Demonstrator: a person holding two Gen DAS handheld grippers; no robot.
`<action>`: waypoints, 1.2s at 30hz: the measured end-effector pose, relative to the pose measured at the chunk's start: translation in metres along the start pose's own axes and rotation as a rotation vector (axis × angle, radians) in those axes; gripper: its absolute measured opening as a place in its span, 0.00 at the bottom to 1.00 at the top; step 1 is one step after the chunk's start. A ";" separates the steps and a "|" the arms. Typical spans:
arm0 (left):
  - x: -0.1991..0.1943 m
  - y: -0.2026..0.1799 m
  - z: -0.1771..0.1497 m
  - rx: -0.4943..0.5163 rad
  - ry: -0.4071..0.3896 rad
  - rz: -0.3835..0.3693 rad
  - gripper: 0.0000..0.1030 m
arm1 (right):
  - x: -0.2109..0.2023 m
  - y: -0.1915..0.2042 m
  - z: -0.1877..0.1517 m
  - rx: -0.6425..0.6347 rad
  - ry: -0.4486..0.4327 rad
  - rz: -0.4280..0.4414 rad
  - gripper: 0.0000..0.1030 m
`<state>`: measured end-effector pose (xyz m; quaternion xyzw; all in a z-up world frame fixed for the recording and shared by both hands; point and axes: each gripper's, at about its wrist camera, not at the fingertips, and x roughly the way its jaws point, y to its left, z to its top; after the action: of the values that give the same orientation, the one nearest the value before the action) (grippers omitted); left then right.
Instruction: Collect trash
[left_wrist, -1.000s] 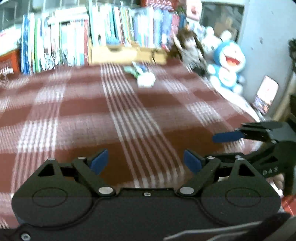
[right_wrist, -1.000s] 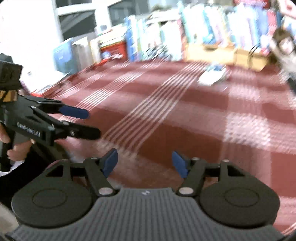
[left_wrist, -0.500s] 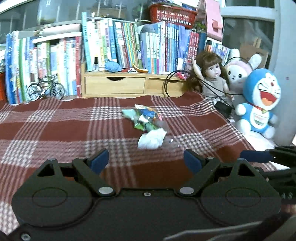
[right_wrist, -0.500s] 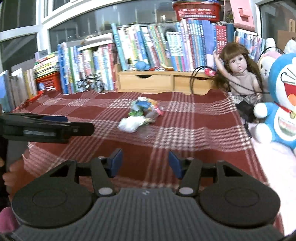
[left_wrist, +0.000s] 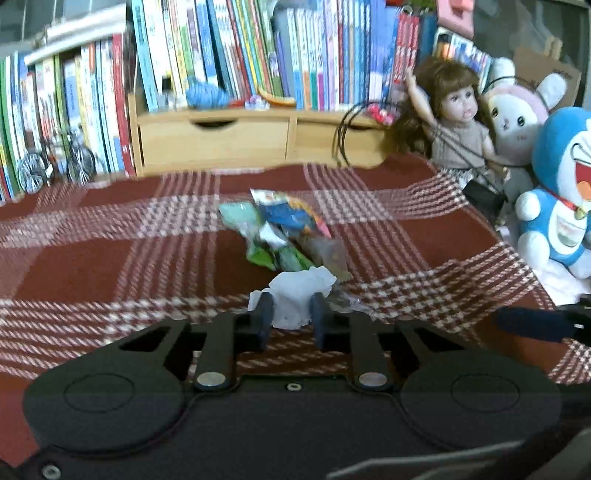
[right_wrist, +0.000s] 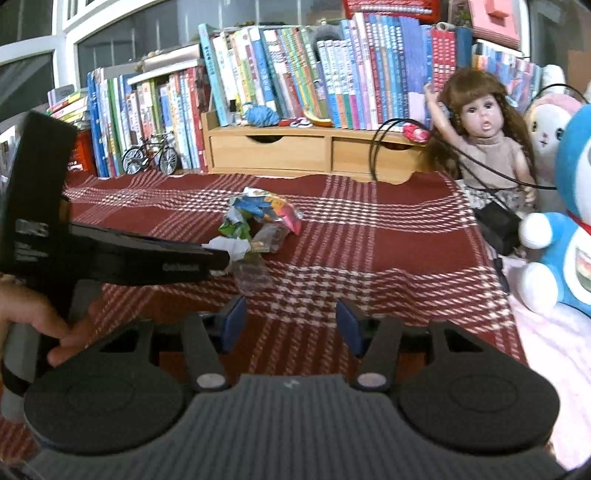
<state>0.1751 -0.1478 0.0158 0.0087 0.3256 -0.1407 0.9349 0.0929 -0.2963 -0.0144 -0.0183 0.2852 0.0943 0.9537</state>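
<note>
A small heap of trash lies mid-table on the red plaid cloth (left_wrist: 110, 258): colourful snack wrappers (left_wrist: 280, 225) (right_wrist: 262, 210), a clear plastic wrapper (right_wrist: 253, 273) and a crumpled white tissue (left_wrist: 295, 291) (right_wrist: 231, 247) at its near edge. My left gripper (left_wrist: 291, 317) has its blue fingers closed in on the tissue, one on each side. In the right wrist view the left gripper's tip (right_wrist: 218, 260) touches that tissue. My right gripper (right_wrist: 291, 325) is open and holds nothing, short of the heap; one of its blue fingers (left_wrist: 532, 325) shows at the right of the left wrist view.
A wooden drawer box (right_wrist: 295, 151) and rows of books (right_wrist: 295, 74) line the back. A model bicycle (right_wrist: 149, 157) stands at back left. A doll (right_wrist: 480, 133), a pink bunny plush (left_wrist: 517, 114), a blue cat plush (right_wrist: 569, 236) and a black cable (right_wrist: 388, 147) crowd the right edge.
Both grippers advanced toward the heap. The left gripper's fingers went from wide apart to closed around the white tissue. The right gripper stayed open.
</note>
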 end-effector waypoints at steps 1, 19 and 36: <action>-0.006 0.002 0.000 0.001 -0.015 0.004 0.01 | 0.004 0.002 0.001 -0.002 0.002 0.008 0.64; -0.076 0.058 -0.010 -0.062 -0.110 0.030 0.00 | 0.091 0.048 0.027 0.087 0.116 0.090 0.18; -0.130 0.065 -0.058 0.000 -0.085 0.027 0.00 | 0.006 0.058 -0.012 0.021 0.059 0.181 0.17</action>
<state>0.0598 -0.0455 0.0447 0.0072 0.2854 -0.1286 0.9497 0.0796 -0.2391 -0.0268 0.0146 0.3147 0.1764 0.9325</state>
